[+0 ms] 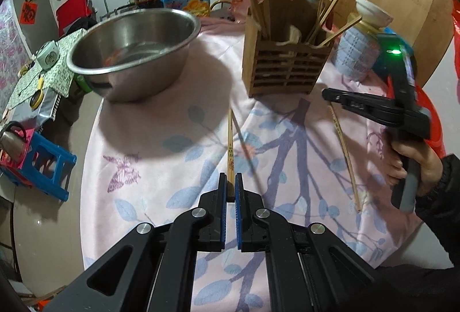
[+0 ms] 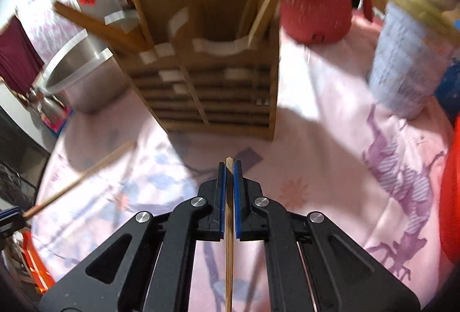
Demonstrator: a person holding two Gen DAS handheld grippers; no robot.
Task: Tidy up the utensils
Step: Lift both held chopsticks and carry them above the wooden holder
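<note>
Holding one thin, pale bamboo chopstick (image 2: 229,225) lengthwise between its blue-padded jaws, the right gripper (image 2: 229,168) is clamped tight, the stick's squared tip poking just past the pads and its long axis running along the line the fingers point. That line aims straight at the slatted brown wooden utensil holder (image 2: 212,88), which stands upright just ahead on the pink floral tablecloth (image 2: 316,168). Its open top sits higher than the chopstick tip, so the next move probably calls for raising the stick and tilting it toward vertical. The left gripper (image 1: 230,185) is likewise pinched shut on the end of a second, patterned wooden chopstick (image 1: 230,145), whose length also points toward the holder but from farther back; the right hand looks the nearer. The holder is rigid, with a divider and several chopsticks already leaning inside. A smooth, shiny stainless-steel basin (image 1: 135,53) stands beside it, to its left in both views, and a pale cylindrical can (image 1: 358,53) to the right.
</note>
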